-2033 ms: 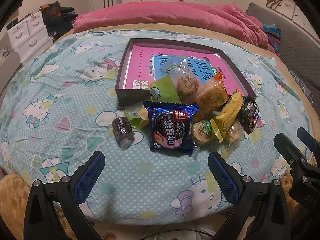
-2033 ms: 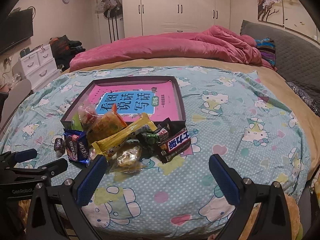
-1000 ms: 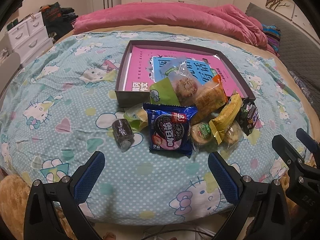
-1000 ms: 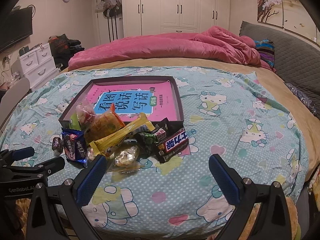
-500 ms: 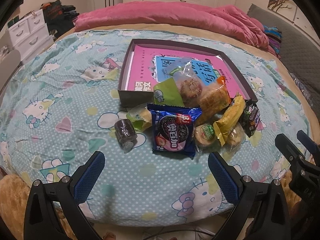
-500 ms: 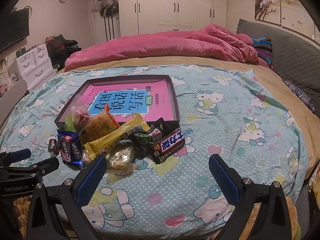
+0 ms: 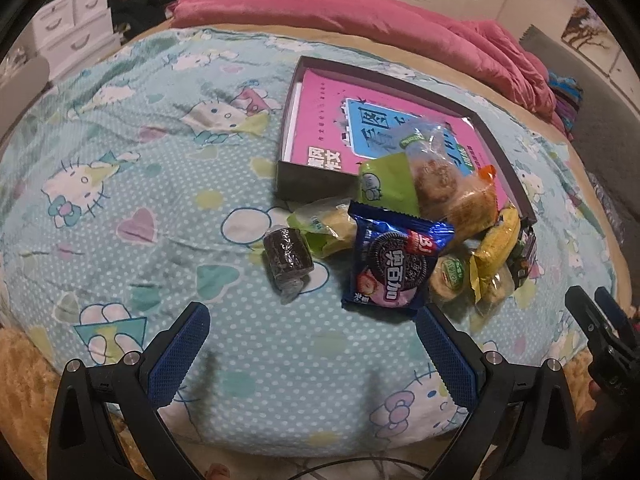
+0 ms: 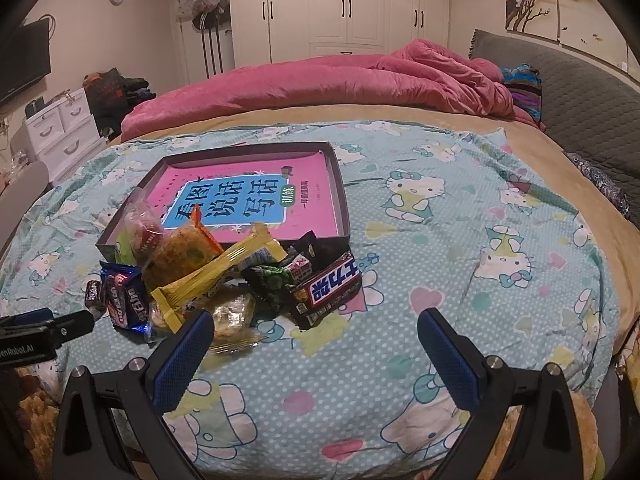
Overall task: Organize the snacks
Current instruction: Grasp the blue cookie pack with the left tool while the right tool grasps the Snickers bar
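A pile of snack packets lies on the bed in front of a dark shallow box (image 7: 308,184) (image 8: 338,184) that holds a pink and blue book (image 7: 324,120). Nearest the left gripper are a blue cookie pack (image 7: 394,266) and a small dark wrapped roll (image 7: 287,258). A yellow bar (image 8: 218,270), a Snickers bar (image 8: 330,286) and a clear wrapped pastry (image 8: 234,314) lie nearest the right gripper. My left gripper (image 7: 312,344) is open and empty, short of the pile. My right gripper (image 8: 312,344) is open and empty, its left finger by the pastry.
The bed has a teal Hello Kitty cover (image 8: 460,240). A pink duvet (image 8: 340,80) is bunched at the far side. White drawers (image 8: 60,132) stand at the left. The bed's near edge is just under both grippers.
Both grippers have moved a little closer to the pile, and the left view has swung left and tilted down. Nothing was picked up; both jaws stay wide.
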A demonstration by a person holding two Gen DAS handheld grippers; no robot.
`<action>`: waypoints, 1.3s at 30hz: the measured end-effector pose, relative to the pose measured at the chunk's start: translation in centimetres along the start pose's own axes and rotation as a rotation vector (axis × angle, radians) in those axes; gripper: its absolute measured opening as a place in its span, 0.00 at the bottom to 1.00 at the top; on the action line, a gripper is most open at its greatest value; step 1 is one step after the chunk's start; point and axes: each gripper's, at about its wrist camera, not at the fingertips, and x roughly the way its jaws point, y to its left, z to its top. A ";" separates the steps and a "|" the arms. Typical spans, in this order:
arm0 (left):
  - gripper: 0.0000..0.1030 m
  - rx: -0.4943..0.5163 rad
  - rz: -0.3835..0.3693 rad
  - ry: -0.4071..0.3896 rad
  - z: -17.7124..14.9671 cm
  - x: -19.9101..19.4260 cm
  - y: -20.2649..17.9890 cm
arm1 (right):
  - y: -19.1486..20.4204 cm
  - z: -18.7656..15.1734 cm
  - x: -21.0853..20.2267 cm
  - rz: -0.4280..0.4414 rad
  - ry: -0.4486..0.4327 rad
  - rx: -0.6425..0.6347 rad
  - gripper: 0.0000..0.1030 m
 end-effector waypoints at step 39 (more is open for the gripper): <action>0.52 0.053 -0.184 0.062 2.9 6.0 -3.7 | -5.3 1.7 10.8 0.253 0.247 0.303 0.43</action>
